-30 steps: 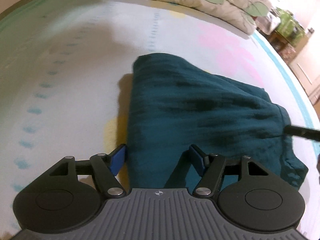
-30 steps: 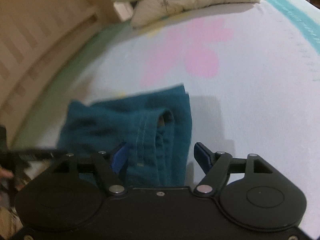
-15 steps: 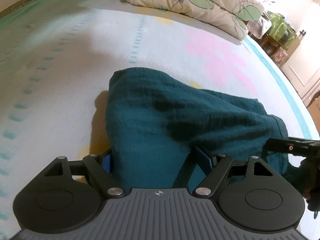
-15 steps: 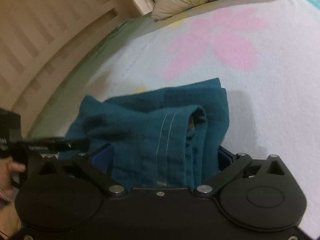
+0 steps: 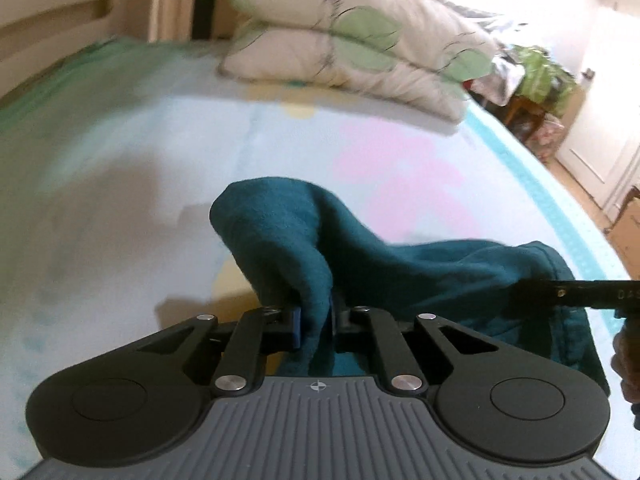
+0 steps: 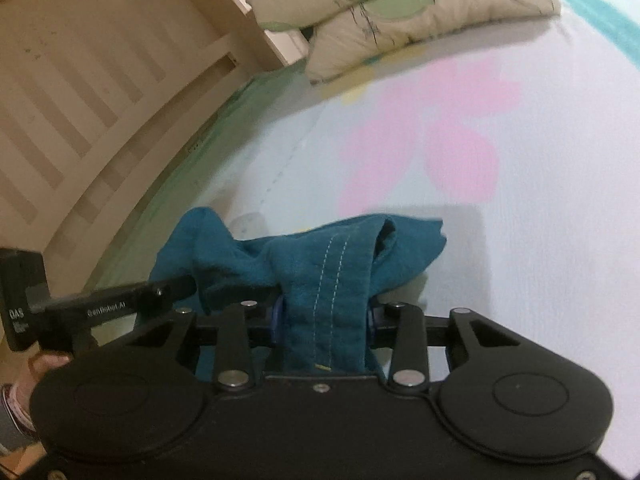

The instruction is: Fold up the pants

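The teal pants (image 5: 360, 256) were held bunched above the flowered bedsheet (image 5: 120, 208), well short of the stacked pillows (image 5: 352, 52) at the headboard end. On the left, the left gripper (image 5: 316, 326) was clamped on a thick fold of the cloth, its blue pads pressed in from both sides; the fabric rose in a hump just ahead of the jaws and sagged away to the right. On the right, the right gripper (image 6: 324, 320) was closed on the stitched hem band, with the pale double seam running straight down between its jaws and the rest of the garment draped leftward toward the other tool.

The step in hand was judged to be a lift-and-carry of the near edge for the next fold. It would be done well if both grips were kept firm, the two tools raised level and kept apart so the cloth was drawn taut between them, and the edge laid down squarely over the far part without being dragged across the sheet.
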`<action>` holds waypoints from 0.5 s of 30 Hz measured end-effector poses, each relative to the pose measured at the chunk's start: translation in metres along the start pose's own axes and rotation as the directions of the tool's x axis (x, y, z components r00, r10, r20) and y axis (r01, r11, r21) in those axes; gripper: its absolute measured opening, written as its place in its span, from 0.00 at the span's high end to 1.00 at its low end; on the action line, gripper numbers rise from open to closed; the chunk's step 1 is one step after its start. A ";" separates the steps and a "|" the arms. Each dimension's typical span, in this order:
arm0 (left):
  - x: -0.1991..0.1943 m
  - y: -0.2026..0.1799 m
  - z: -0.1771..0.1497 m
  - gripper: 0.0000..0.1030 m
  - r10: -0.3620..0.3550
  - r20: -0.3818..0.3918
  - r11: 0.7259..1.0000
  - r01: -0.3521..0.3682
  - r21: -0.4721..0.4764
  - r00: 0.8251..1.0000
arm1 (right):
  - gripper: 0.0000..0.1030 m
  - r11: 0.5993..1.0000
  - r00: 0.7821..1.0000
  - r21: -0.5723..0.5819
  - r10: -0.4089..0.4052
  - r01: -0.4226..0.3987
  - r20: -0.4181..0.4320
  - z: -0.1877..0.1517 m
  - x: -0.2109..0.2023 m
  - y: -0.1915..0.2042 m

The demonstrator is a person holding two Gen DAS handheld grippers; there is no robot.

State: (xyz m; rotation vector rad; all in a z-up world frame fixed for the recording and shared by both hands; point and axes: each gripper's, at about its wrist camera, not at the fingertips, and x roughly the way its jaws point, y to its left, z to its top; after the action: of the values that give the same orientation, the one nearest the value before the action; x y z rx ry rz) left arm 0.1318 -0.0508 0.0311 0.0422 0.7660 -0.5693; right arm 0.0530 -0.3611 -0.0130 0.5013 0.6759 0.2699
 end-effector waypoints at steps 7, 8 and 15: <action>0.029 -0.025 0.058 0.89 -0.066 0.051 0.996 0.062 0.060 0.997 | 0.54 0.996 0.989 -0.034 -0.077 0.082 0.129 0.053 -0.010 -0.016; 0.038 -0.028 0.063 0.88 -0.069 0.037 0.996 0.066 0.063 0.997 | 0.53 0.993 0.987 -0.044 -0.099 0.105 0.128 0.062 -0.005 -0.020; 0.085 -0.018 0.069 0.81 0.101 -0.087 0.995 -0.099 0.029 0.991 | 0.39 0.938 0.942 0.111 -0.334 0.328 0.039 0.077 0.014 -0.077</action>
State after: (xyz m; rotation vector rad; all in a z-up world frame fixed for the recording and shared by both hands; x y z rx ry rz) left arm 0.2165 -0.1227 0.0275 0.1284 0.8380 -0.4842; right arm 0.1198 -0.4478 -0.0091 0.4824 0.7084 -0.0977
